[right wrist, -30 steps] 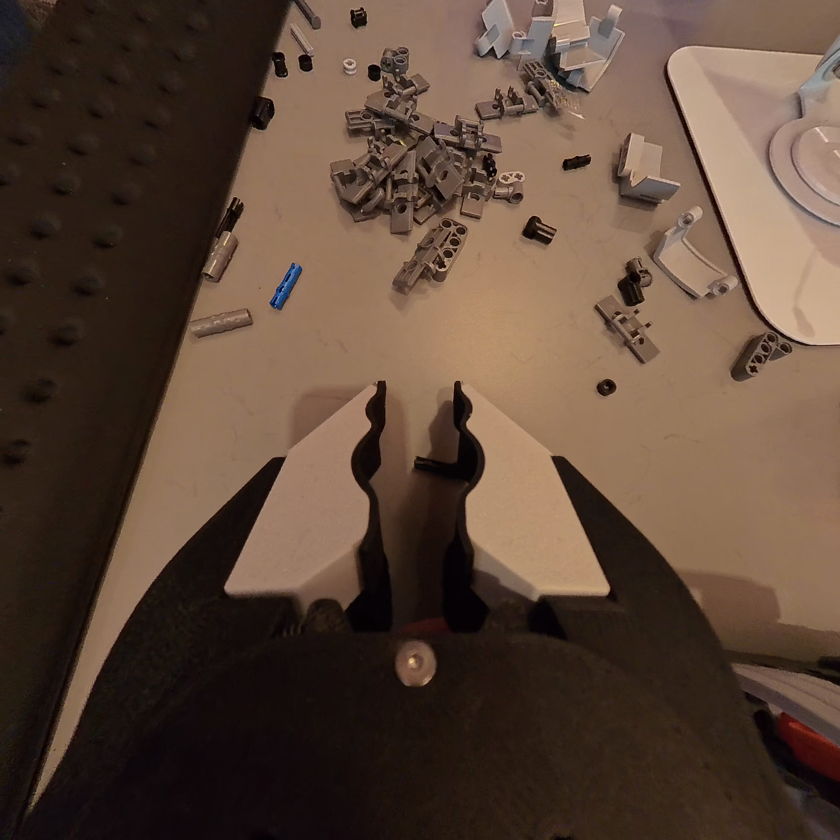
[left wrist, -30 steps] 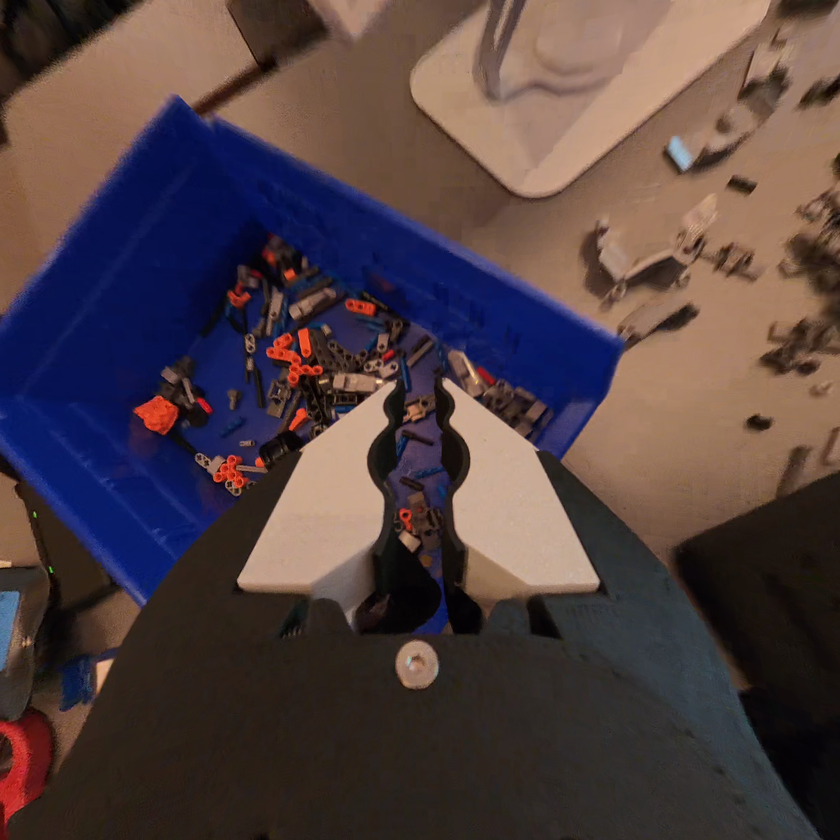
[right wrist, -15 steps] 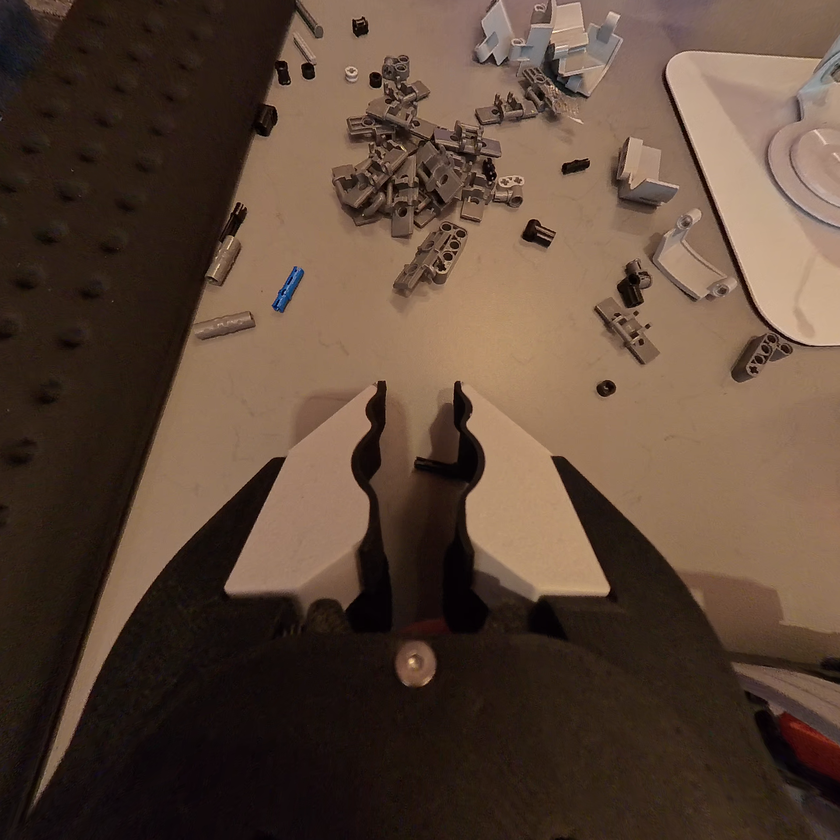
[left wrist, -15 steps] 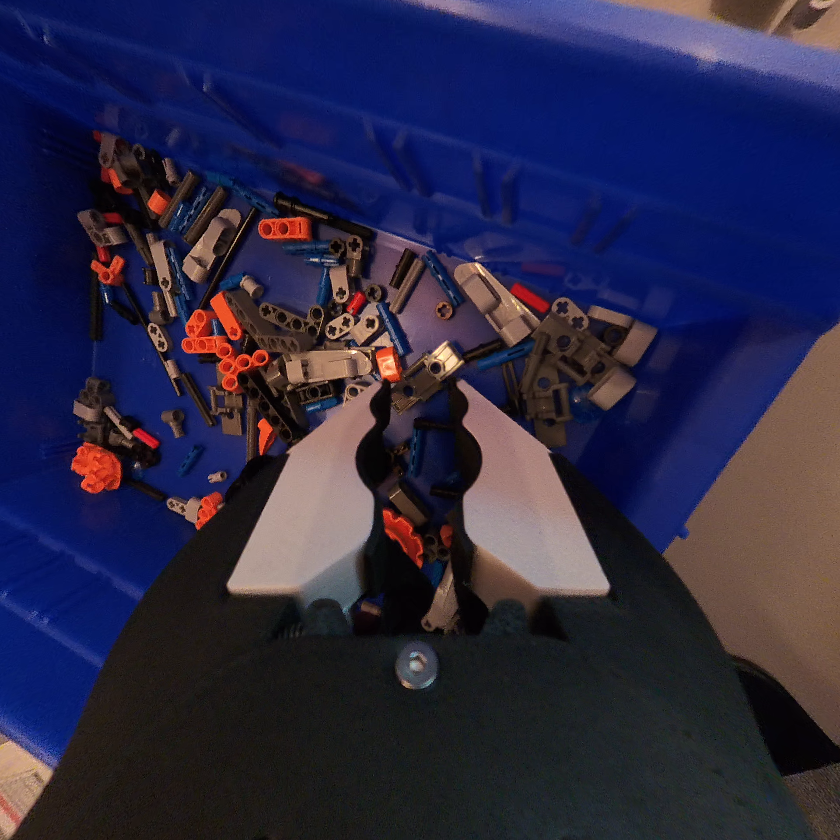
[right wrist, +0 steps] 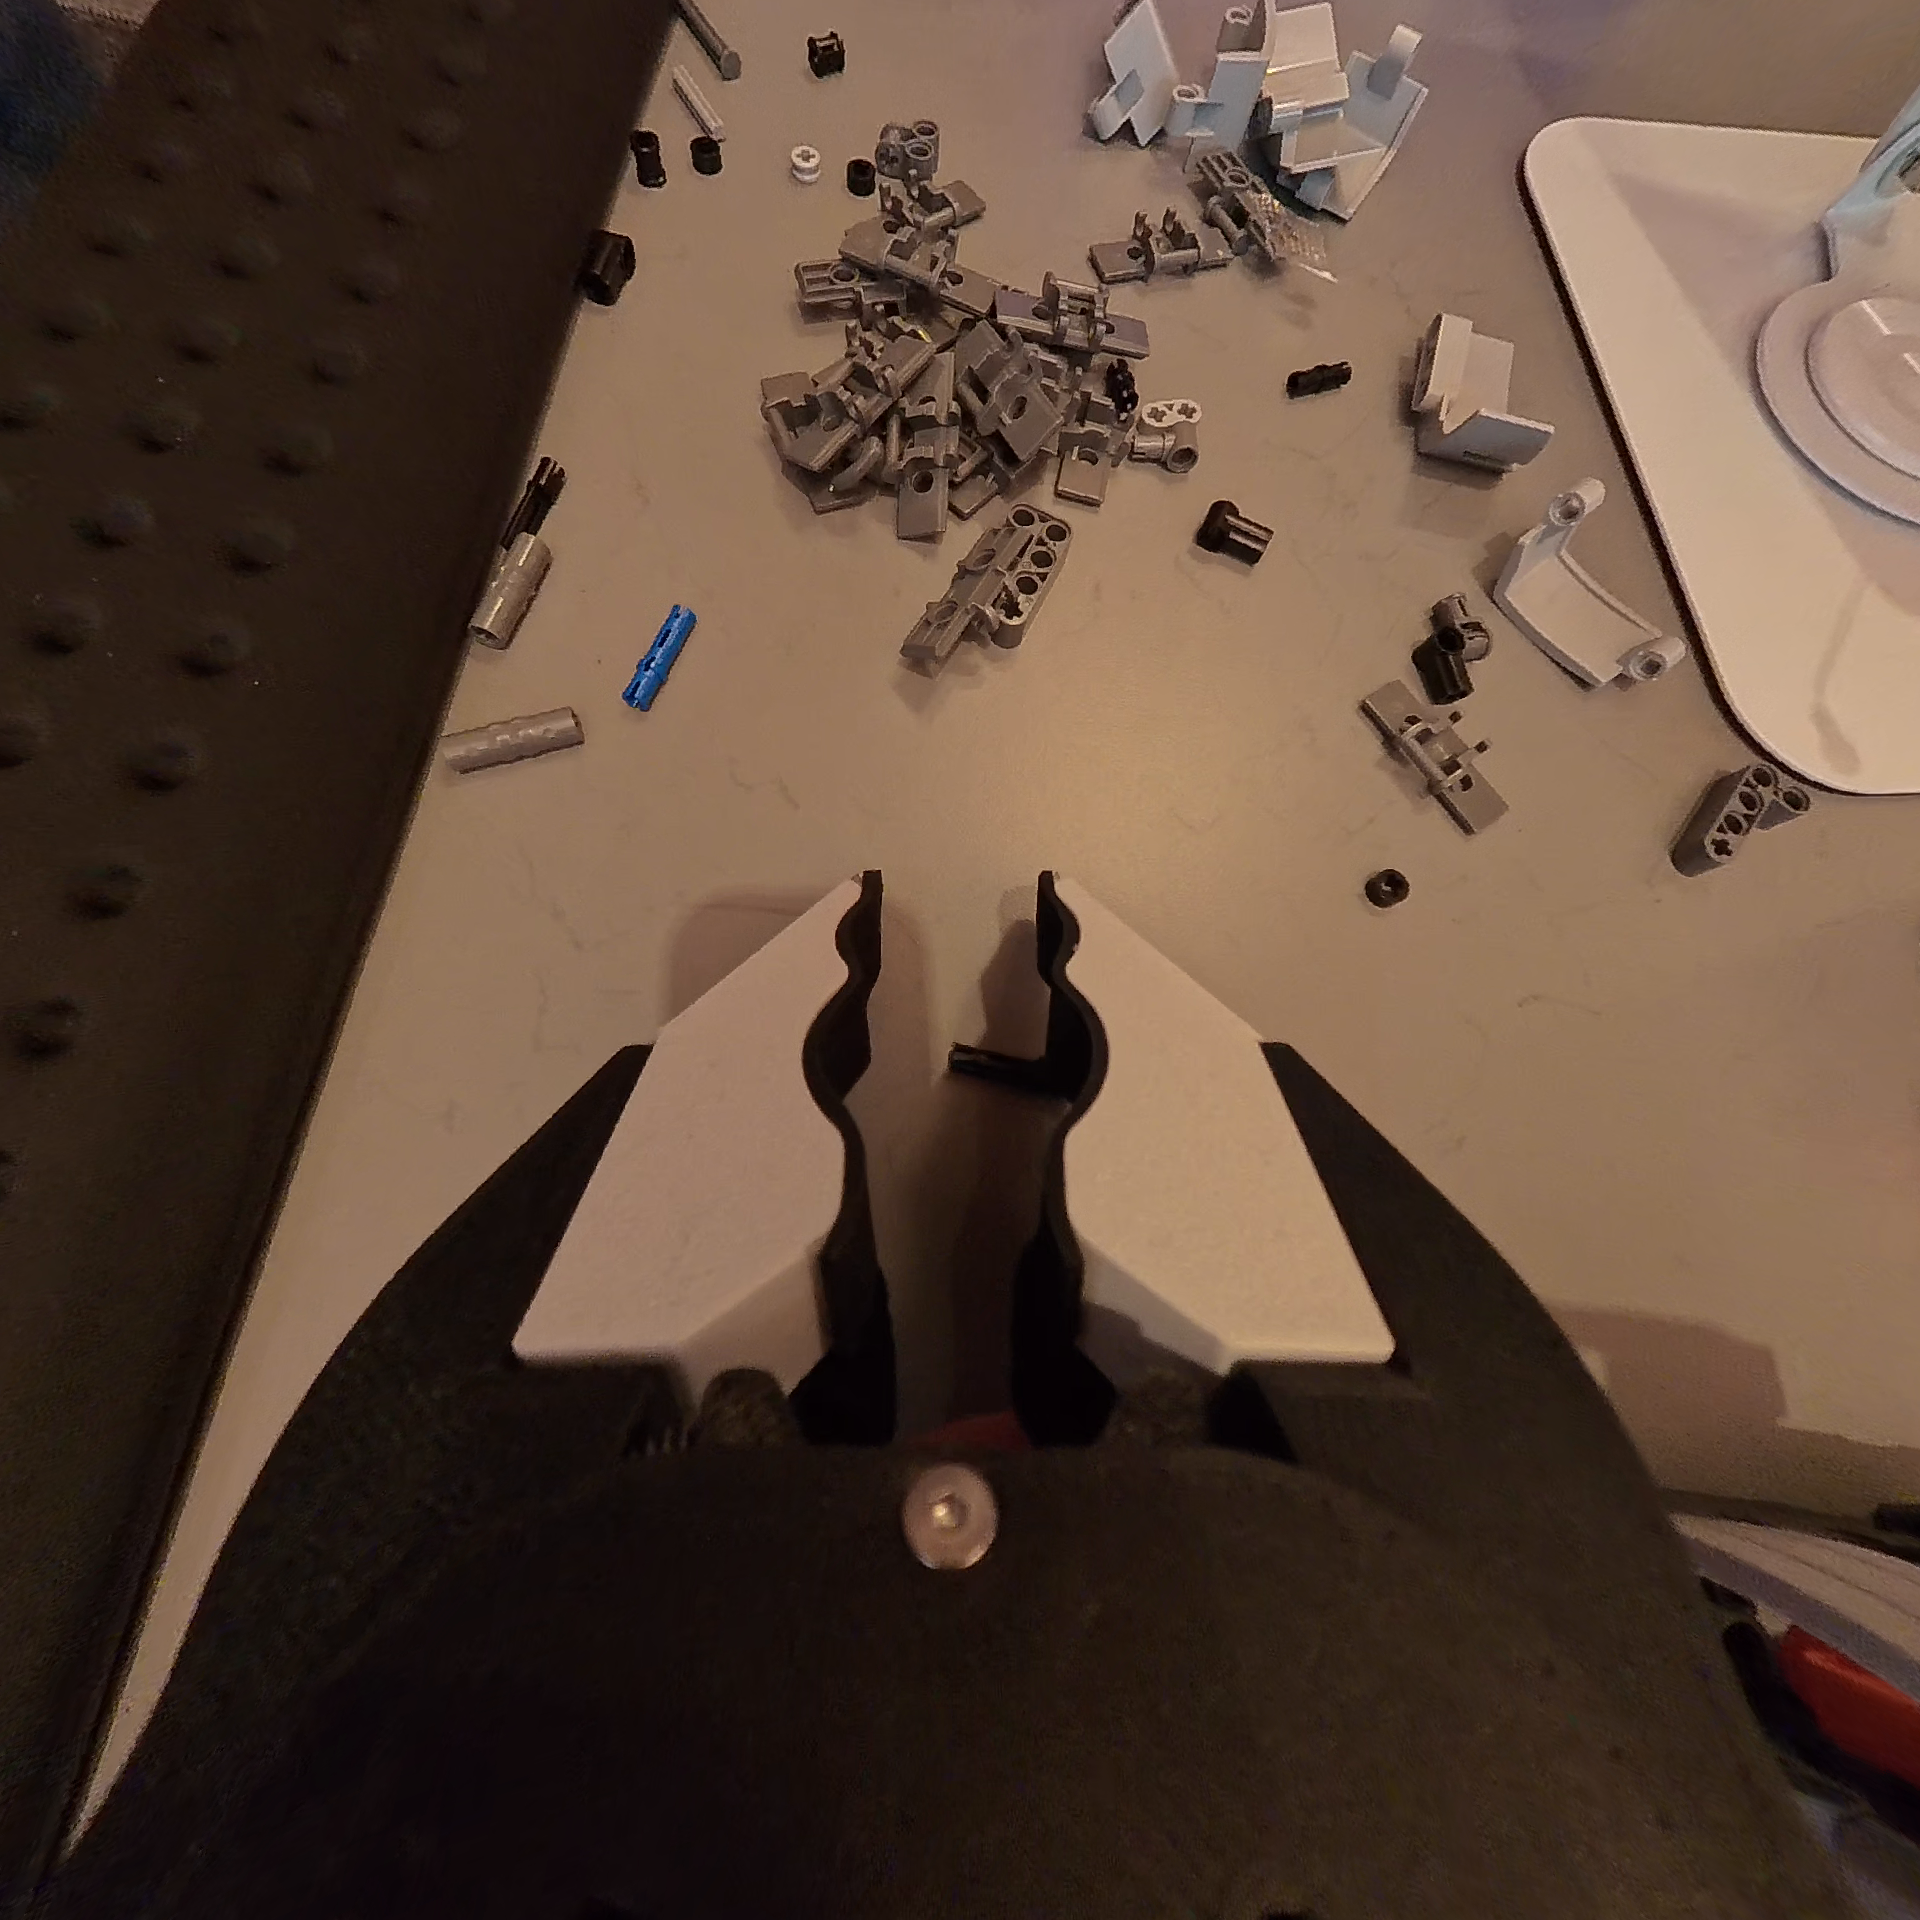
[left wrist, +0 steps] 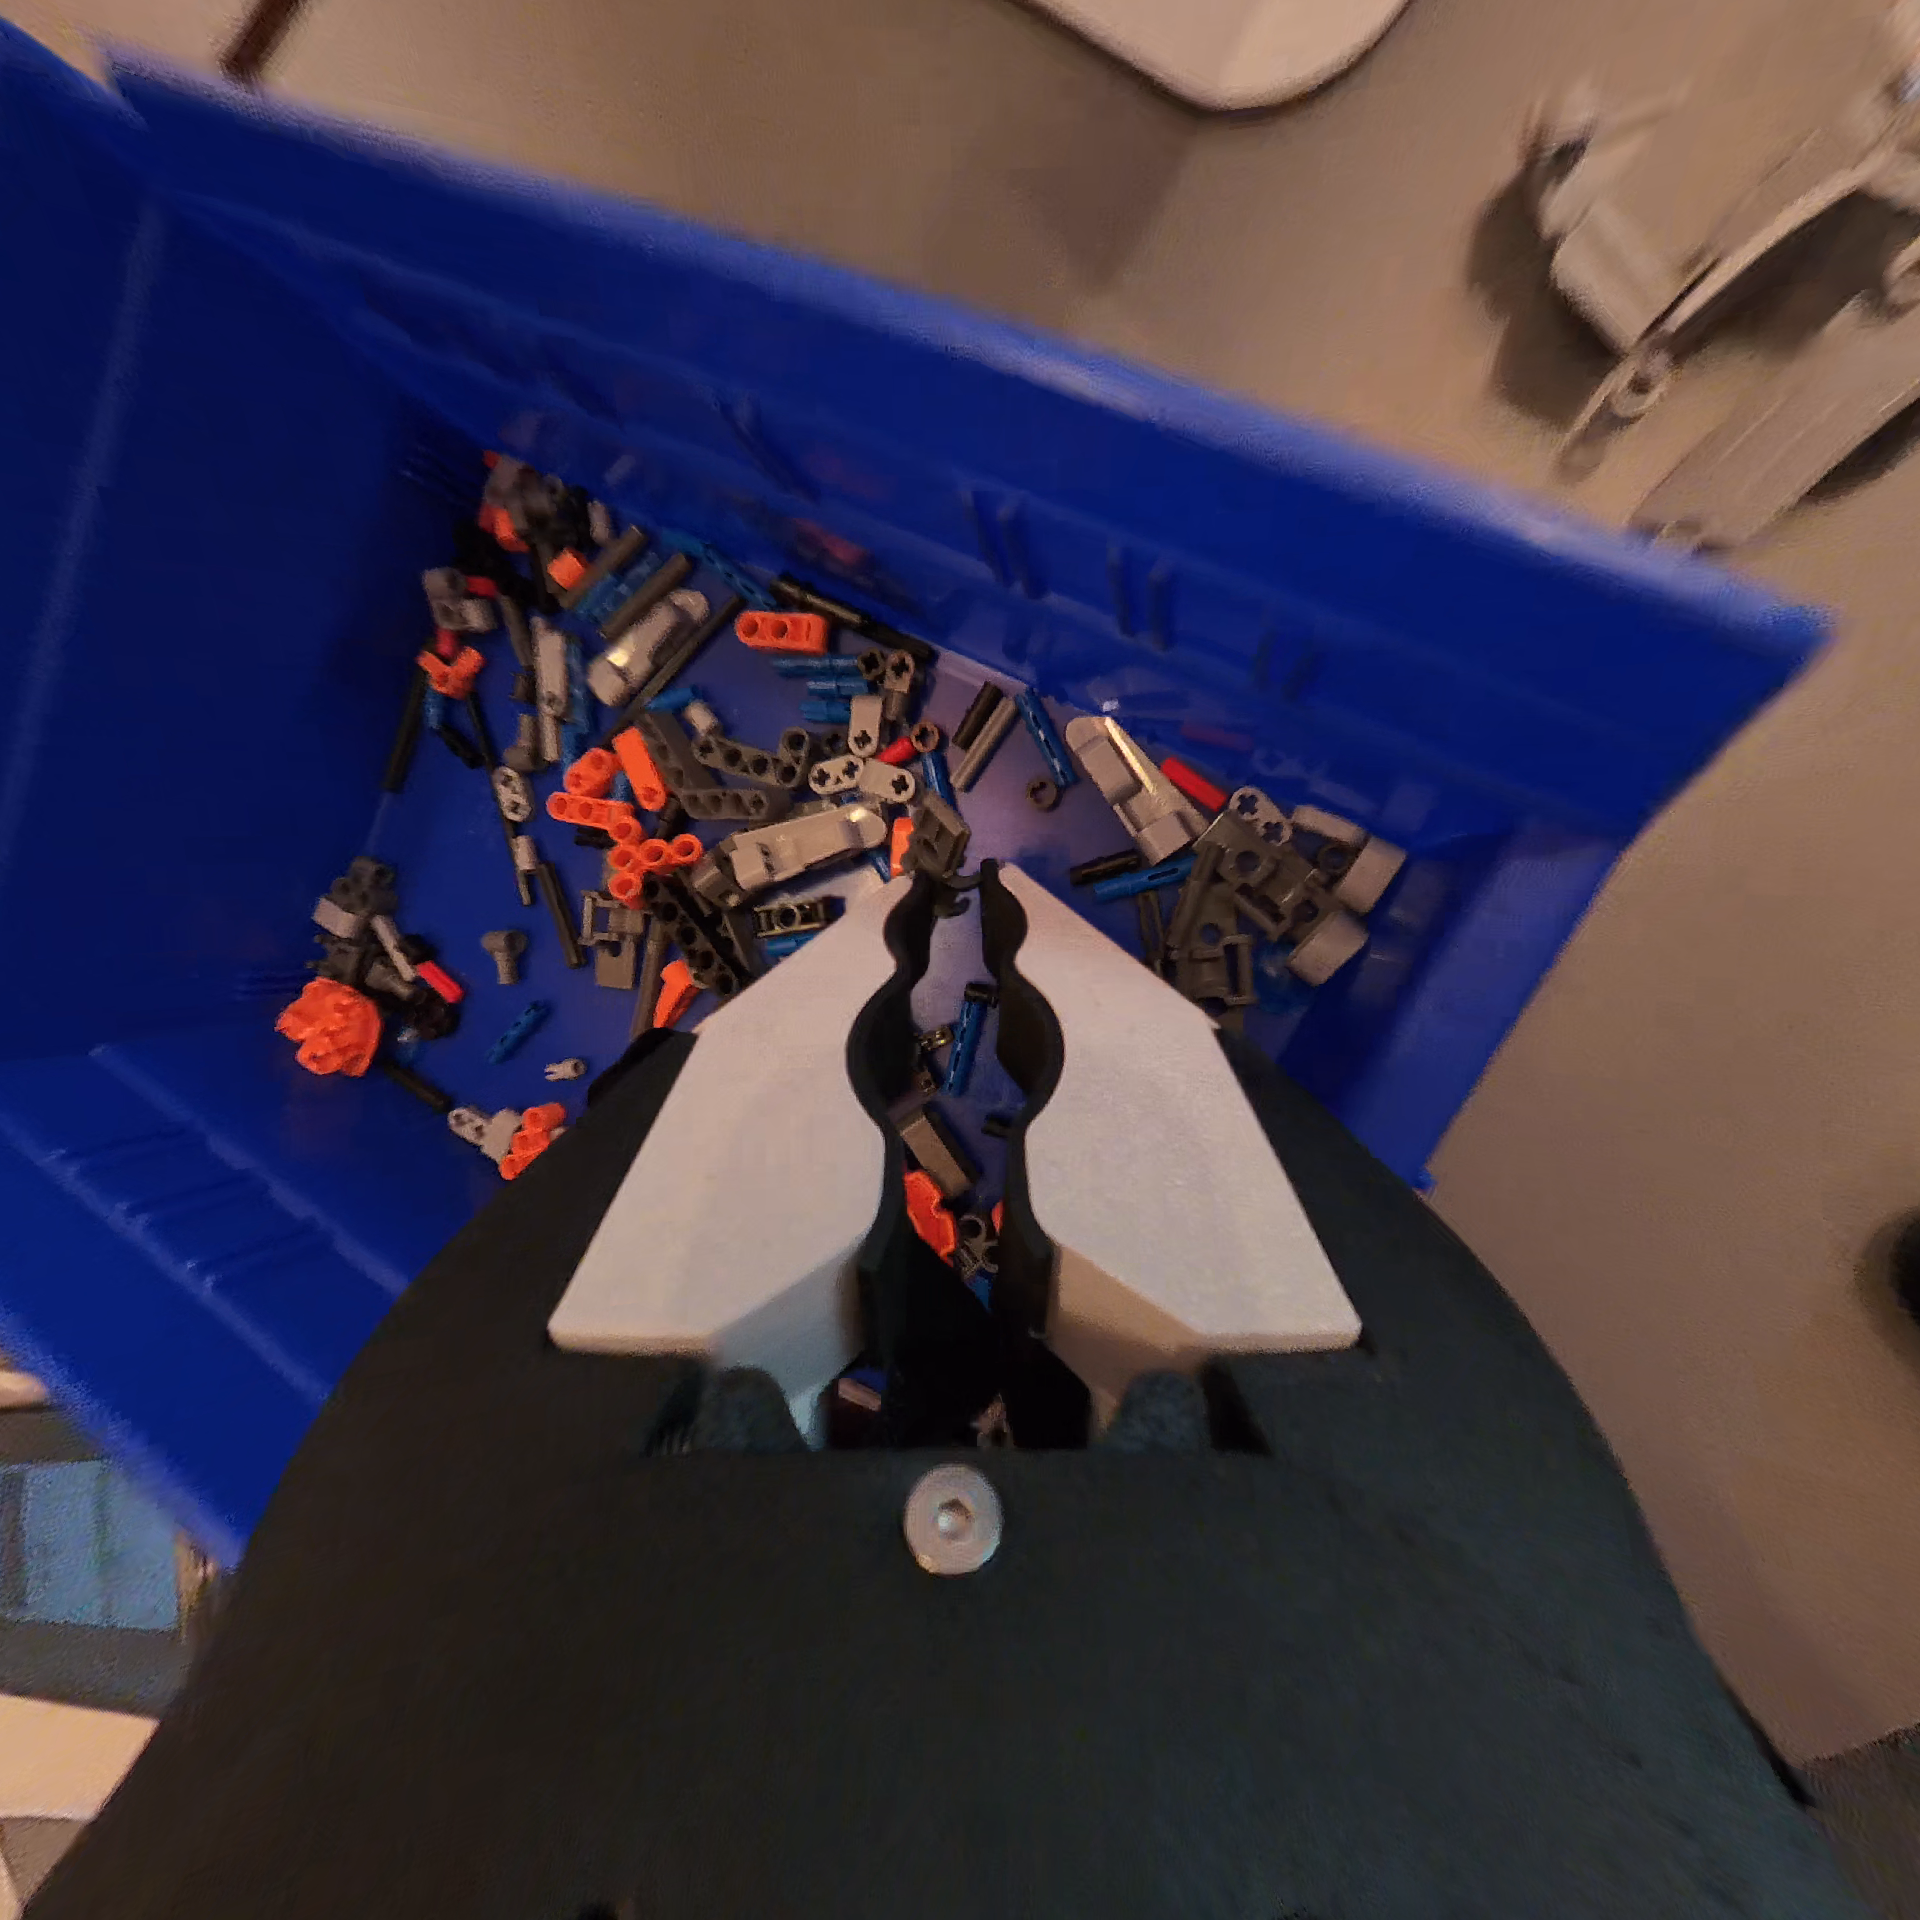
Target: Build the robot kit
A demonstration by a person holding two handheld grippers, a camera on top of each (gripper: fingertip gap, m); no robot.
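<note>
In the left wrist view my left gripper point(left wrist: 954, 883) hangs over a blue bin point(left wrist: 1143, 416). Its jaws are nearly together and pinch a small black piece point(left wrist: 961, 885) at the tips. The bin floor holds several orange, grey, black and blue building parts point(left wrist: 727, 790). In the right wrist view my right gripper point(right wrist: 961, 883) is open just above a grey table point(right wrist: 1143, 831). A small black pin point(right wrist: 992, 1060) sticks out sideways from the inner face of its right finger and does not reach the left finger.
A pile of grey parts point(right wrist: 935, 395) lies ahead of the right gripper, with a blue pin point(right wrist: 660, 657) and loose grey and black bits around. A black studded mat point(right wrist: 208, 520) runs along the left. A white tray point(right wrist: 1662, 312) is at the right. Pale panels point(right wrist: 1268, 94) lie far back. There is about 40 centimeters between the tips of the two grippers. To the blue pin point(right wrist: 660, 657): right tips about 7 centimeters, left tips about 40 centimeters.
The left gripper dipped open into the bin, then closed its jaws and pulled back up, so the bin looks farther off. The right gripper has stayed still and open.
</note>
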